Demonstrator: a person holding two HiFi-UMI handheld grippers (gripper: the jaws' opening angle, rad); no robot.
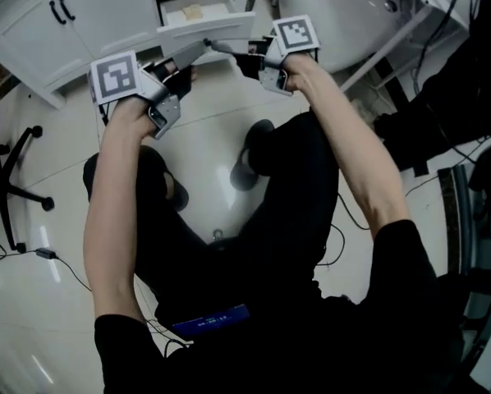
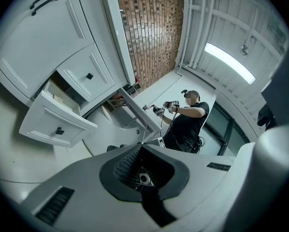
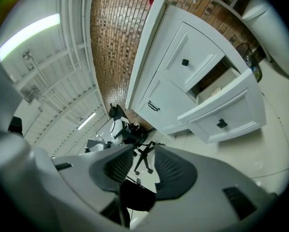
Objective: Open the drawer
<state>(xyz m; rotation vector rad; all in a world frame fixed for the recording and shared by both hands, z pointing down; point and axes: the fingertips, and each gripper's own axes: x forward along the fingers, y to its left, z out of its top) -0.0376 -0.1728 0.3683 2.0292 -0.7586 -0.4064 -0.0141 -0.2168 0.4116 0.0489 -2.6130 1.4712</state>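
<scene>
White wooden drawer stands pulled out of the white cabinet, its front running crosswise just ahead of both tips. The left hand-held gripper is pressed together and empty. The right hand-held gripper is slightly spread, empty, and looks about equally near.

A lab space: white cabinet, office chair, loose floor cables.

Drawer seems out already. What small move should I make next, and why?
Probably just draw both grippers back a little. The drawer stands pulled out, its inside showing; the right gripper is open and empty, the left gripper shut on nothing, neither touching its knob.
</scene>
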